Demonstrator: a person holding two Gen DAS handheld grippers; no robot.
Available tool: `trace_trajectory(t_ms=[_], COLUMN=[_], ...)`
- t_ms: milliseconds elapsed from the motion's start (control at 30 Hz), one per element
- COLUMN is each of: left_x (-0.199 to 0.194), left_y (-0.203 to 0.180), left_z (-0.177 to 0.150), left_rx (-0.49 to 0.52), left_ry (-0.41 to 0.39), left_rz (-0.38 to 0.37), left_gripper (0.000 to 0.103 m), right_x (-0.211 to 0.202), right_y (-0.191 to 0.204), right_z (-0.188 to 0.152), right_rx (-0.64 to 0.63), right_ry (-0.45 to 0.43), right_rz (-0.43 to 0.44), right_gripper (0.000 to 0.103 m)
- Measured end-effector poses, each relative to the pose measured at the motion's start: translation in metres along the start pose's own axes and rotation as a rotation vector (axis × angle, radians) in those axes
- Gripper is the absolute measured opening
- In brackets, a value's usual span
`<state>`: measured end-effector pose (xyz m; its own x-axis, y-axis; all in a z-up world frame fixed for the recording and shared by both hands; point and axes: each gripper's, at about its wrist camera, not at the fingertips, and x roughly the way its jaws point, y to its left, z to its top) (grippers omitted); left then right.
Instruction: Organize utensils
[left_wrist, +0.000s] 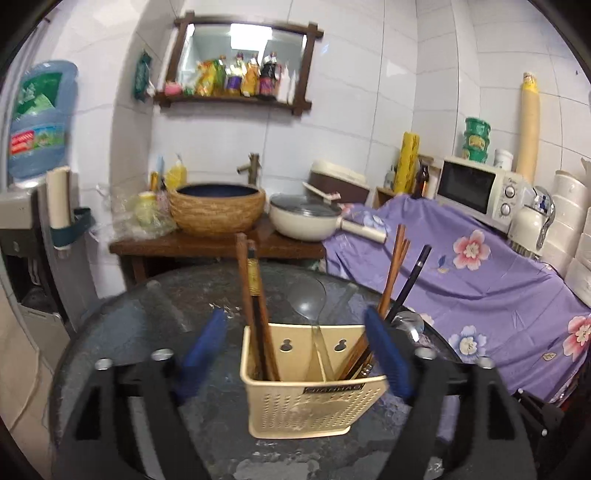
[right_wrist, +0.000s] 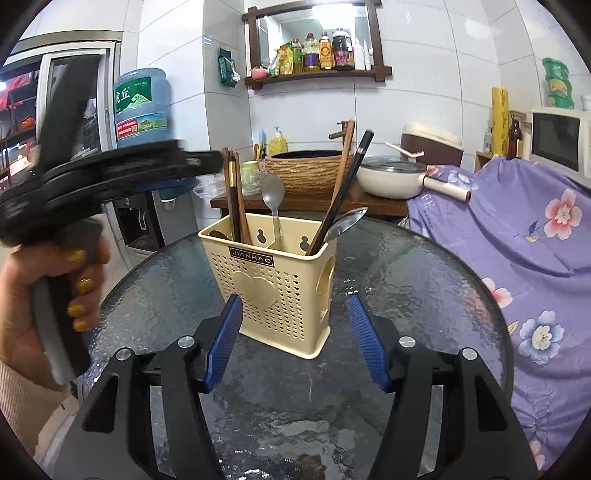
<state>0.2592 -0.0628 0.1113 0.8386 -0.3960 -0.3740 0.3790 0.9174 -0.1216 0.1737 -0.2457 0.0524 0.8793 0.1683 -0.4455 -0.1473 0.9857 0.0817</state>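
Both tools, left (left_wrist: 295, 354) and right (right_wrist: 293, 332), gape before one holder (right_wrist: 273, 280) with two spoons (right_wrist: 274, 195).

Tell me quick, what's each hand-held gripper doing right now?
Left hand-held gripper: open, fingers on either side of the utensil holder, holding nothing.
Right hand-held gripper: open, empty.

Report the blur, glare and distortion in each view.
Left wrist view: soft and motion-smeared, the holder and its label unreadable, wall tiles bowed by the fisheye. Right wrist view: sharper, the holder's label legible, the left gripper streaked by motion, bright glare in the mirror, dark corners in both.
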Motion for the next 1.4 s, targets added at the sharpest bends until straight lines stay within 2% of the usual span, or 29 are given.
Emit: trace_trajectory(t_ms=[33,100,233,300,433,733,900,1067,1400], left_x=[-0.018,-0.042,-0.083,-0.109,-0.149,-0.189,-0.206,-0.216,-0.221], left_y=[0.002,0.005,0.007,0.006,0.002,-0.008,-0.011,-0.014,-0.022], left_z=[-0.005,-0.017,-0.046,-0.068,-0.106,-0.161,-0.174,-0.179,-0.178], left_rx=[0.009,0.033,0.072,0.073,0.037,-0.057,-0.072,-0.056,-0.03], left_ry=[-0.041,-0.078,-0.073,-0.088,-0.119,-0.054,-0.073,-0.081,-0.094], left_rz=[0.036,0.092,0.163,0.206,0.227,0.244,0.286,0.302,0.29], left_gripper=[0.098,0.097,0.097,0.097,0.097,0.097,0.097,0.097,0.097], right_x=[-0.004,-0.019,-0.053,-0.07,-0.104,-0.158,-0.175,-0.183,-0.179], right_y=[0.001,0.004,0.013,0.019,0.031,0.061,0.065,0.068,0.066], right_z=[-0.001,-0.005,-0.017,-0.026,-0.049,-0.103,-0.118,-0.115,-0.11], right_rx=[-0.005,-0.01,-0.025,-0.027,-0.013,-0.115,-0.129,-0.13,-0.111], right_ry=[-0.008,-0.043,-0.119,-0.162,-0.216,-0.235,-0.239,-0.254,-0.241], right_rz=[-0.002,-0.011,-0.015,-0.024,-0.013,-0.062,-0.07,-0.057,-0.044], right_gripper=[0.066,0.08,0.087,0.097,0.097,0.097,0.097,0.097,0.097])
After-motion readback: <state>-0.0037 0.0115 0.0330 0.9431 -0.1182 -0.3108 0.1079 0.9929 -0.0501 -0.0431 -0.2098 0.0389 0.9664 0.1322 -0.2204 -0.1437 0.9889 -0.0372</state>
